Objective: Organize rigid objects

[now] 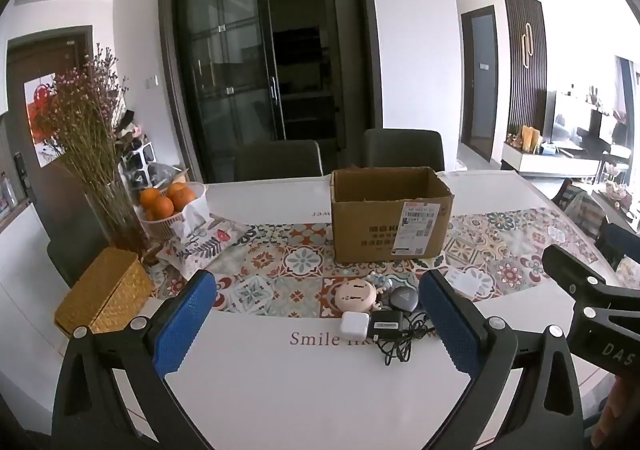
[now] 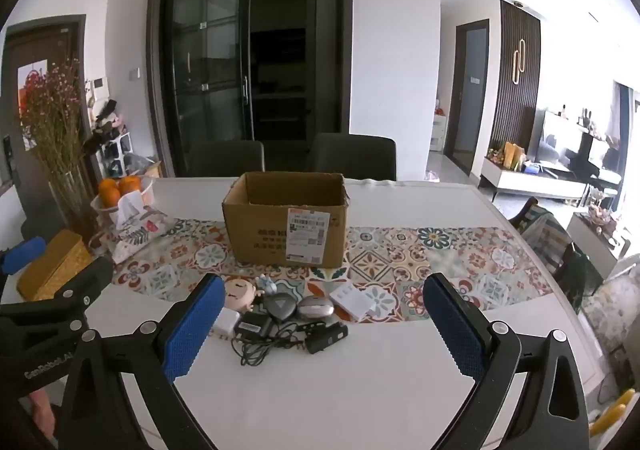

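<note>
Cardboard box, left wrist view: the cardboard box (image 1: 390, 214) stands open-topped on the patterned runner (image 1: 280, 270), behind the small things; the inside that shows holds nothing I can make out.
Left gripper: the left gripper (image 1: 318, 324) hangs over the white counter (image 1: 300, 402), blue pads wide apart, nothing between them.
Clutter, left wrist view: a pink round gadget (image 1: 356, 296), a white cube charger (image 1: 354, 325), a black adapter (image 1: 386, 326) with tangled cord, and a grey puck (image 1: 404, 299) lie close together in front of the box.
Only in this view: a printed line starting "Smile" on the counter.
Fruit basket: a white basket (image 1: 176, 216) at the left holds oranges (image 1: 162, 202); a woven yellow box (image 1: 106, 296) sits nearer, lid shut.
Right wrist view: the right gripper (image 2: 324, 324) is likewise spread open and empty above the counter edge.
Only in this view: a silver oval case (image 2: 316, 308), a white flat card (image 2: 352, 300) and a black plug (image 2: 326, 338), partly or wholly hidden from the other camera behind a finger.
Box here: same open carton (image 2: 286, 222), label facing the camera.
</note>
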Available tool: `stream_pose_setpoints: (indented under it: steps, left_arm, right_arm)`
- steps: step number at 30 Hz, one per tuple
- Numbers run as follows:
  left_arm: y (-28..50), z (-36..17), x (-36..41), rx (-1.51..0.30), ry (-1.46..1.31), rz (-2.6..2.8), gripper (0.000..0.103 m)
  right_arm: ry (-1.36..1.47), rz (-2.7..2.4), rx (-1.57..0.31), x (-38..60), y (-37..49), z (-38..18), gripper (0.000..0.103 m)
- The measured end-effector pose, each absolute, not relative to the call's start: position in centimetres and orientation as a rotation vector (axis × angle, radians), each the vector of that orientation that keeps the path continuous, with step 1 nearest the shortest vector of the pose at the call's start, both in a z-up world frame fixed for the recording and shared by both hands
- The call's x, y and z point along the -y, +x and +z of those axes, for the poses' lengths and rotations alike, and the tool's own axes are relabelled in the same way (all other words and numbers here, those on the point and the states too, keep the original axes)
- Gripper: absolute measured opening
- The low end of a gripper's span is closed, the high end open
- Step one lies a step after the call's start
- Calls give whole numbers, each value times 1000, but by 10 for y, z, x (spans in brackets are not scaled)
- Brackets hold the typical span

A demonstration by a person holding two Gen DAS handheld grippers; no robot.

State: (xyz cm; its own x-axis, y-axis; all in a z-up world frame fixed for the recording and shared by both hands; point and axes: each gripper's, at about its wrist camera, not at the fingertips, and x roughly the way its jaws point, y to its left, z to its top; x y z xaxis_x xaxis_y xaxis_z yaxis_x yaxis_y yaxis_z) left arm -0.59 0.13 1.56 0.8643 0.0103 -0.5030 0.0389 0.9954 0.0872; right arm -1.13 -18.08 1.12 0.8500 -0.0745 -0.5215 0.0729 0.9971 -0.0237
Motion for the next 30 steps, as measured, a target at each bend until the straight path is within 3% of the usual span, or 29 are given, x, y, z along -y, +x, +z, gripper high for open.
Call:
stream_pose_setpoints:
  steps: [30]
  left_arm:
    - [-4, 18, 2, -515, 106, -11, 103]
  right_arm:
    - [-1, -71, -545, 182, -9, 15, 100]
